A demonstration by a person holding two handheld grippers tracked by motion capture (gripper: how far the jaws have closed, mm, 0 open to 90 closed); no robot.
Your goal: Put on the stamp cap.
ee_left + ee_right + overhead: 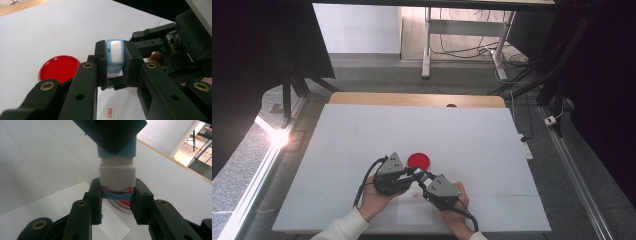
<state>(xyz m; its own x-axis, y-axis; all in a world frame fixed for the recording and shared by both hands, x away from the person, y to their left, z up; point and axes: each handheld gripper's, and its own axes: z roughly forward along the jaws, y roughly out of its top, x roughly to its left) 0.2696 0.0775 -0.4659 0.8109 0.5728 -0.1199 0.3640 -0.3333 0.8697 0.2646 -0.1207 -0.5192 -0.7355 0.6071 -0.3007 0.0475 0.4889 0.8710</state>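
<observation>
**Stamp held between two grippers above the paper**

Here both grippers meet near the front middle of the counter (362,130), each closed on one end of a small blue-and-white stamp (114,58). The left gripper (113,65) has its jaws clamped on the blue-cased end; the right gripper (116,195) pinches the lower blue rim just under the white block, where a trace of red shows. In the high view the left gripper (411,174) and right gripper (424,181) sit tip to tip, with the stamp caught between them and lifted off the surface.

The relation that matters is the stamp's long axis: it runs from one gripper to the other, so any pull-apart or twist would go along that line. The red ink pad (419,160) lies just beyond the grippers, close to the left one's tip, open and flat. The white paper sheet (412,212) lies directly under and in front of the hands, and a small red mark (109,112) sits on it.

Room is generous: bare counter to either side and beyond, with the front edge close behind the person's wrists. I judge that drawing the hands back is the only cramped direction.
</observation>
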